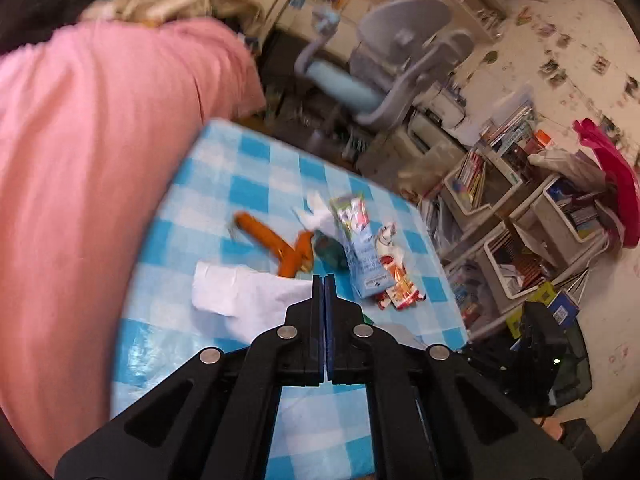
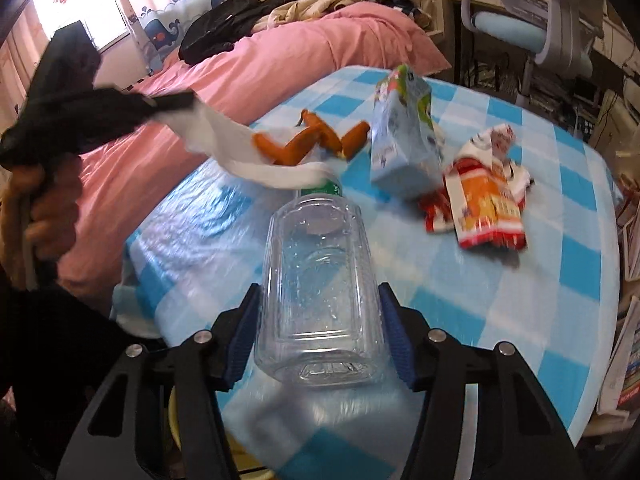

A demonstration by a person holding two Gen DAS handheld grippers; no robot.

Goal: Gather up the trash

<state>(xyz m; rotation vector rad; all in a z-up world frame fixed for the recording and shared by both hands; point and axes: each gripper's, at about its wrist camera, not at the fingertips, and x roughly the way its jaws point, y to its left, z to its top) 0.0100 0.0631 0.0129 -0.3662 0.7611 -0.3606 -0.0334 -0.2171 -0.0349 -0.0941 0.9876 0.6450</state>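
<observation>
Both grippers hold trash above the blue-checked table.

The left gripper (image 1: 324, 280) is clenched on a white tissue (image 1: 240, 296), which hangs from its closed tips in the air over the table (image 2: 520, 300); the right wrist view shows it beside the pink bed (image 2: 280, 64). The right gripper (image 2: 318, 320) is grasping a clear plastic bottle (image 2: 316, 280) lying along its fingers, the blue pads pressing both sides, the green cap (image 2: 320, 189) pointing away. On the table lie orange peels (image 2: 312, 142), a light-blue carton (image 2: 404, 136) and red-orange snack wrappers (image 2: 480, 196), near each other.
</observation>
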